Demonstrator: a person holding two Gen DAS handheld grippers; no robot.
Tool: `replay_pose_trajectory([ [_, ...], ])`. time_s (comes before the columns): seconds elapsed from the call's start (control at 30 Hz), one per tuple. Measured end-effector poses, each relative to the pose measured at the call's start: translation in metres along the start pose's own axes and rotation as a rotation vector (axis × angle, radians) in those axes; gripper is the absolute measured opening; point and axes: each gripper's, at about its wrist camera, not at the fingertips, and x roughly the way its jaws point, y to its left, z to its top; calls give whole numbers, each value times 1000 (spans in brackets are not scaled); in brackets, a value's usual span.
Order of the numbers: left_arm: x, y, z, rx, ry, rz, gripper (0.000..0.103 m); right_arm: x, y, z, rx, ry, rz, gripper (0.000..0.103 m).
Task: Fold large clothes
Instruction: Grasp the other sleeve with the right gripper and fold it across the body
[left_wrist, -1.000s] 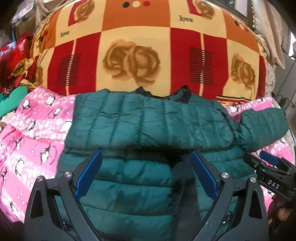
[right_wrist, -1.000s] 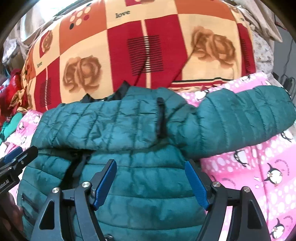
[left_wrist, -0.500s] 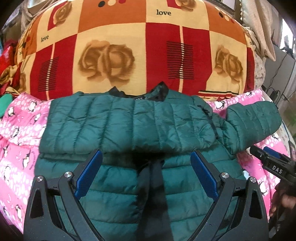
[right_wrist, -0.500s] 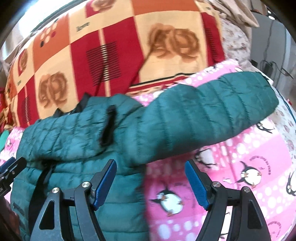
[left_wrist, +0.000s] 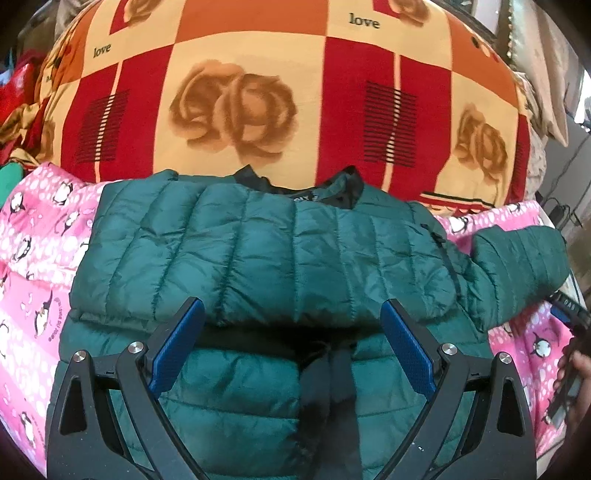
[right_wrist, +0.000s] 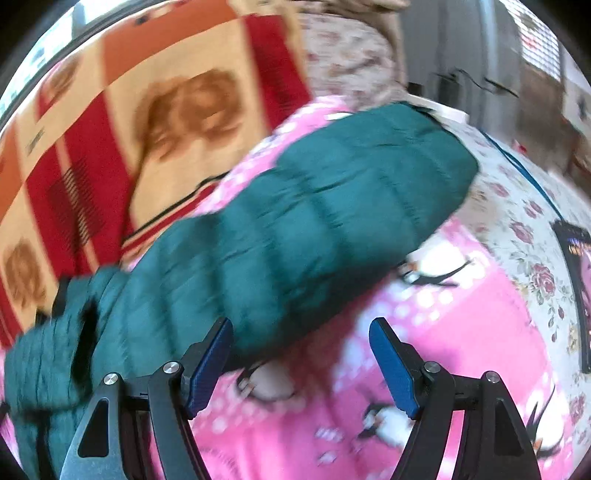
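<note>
Left wrist view: green puffer jacket (left_wrist: 266, 258) lies flat across a pink penguin-print blanket (left_wrist: 33, 266), collar toward a red-and-yellow rose-print blanket (left_wrist: 236, 99) piled behind it.
Jacket fold: one sleeve is folded across the chest, forming a thick band over the body; dark zipper line runs down the front below it.
Other sleeve: sleeve (left_wrist: 517, 269) sticks out to the side onto the pink blanket, not folded in.
Left gripper: left gripper (left_wrist: 291, 332) hovers over the jacket's lower front, blue pads well apart, nothing between them; contact with the fabric cannot be told.
Right gripper in left view: black tip (left_wrist: 567, 308) at the frame edge just beside the sleeve end, a hand behind it.
Right wrist view: blurred; the sleeve (right_wrist: 314, 229) runs diagonally across the frame on the pink penguin-print blanket (right_wrist: 443, 350).
Right gripper: right gripper (right_wrist: 301, 350) has its blue pads spread wide, holding nothing; one pad sits just beside the sleeve's lower edge, the other over pink blanket.
Background: floral sheet (right_wrist: 517, 206) beyond the pink blanket, with a dark flat item (right_wrist: 580, 280) lying on it, too blurred to identify.
</note>
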Motion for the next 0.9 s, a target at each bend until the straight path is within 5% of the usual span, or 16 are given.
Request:
replay_pose_trajectory([
  [0.37,-1,28,5,-53,-40,32,96,30,-28,48,142,-61,1,73],
  [0.4,0,31,4,-52,-39,40,96,31,-28,50,140,-70,1,67],
  [0.43,0,33,4,-50,-36,49,96,31,-29,52,140,-77,0,47],
  [0.53,1,43,3,-56,-30,70,96,24,-32,54,156,-80,116,21],
  [0.9,-6,72,2,-126,-41,86,96,-49,70,16,-99,-93,398,18],
])
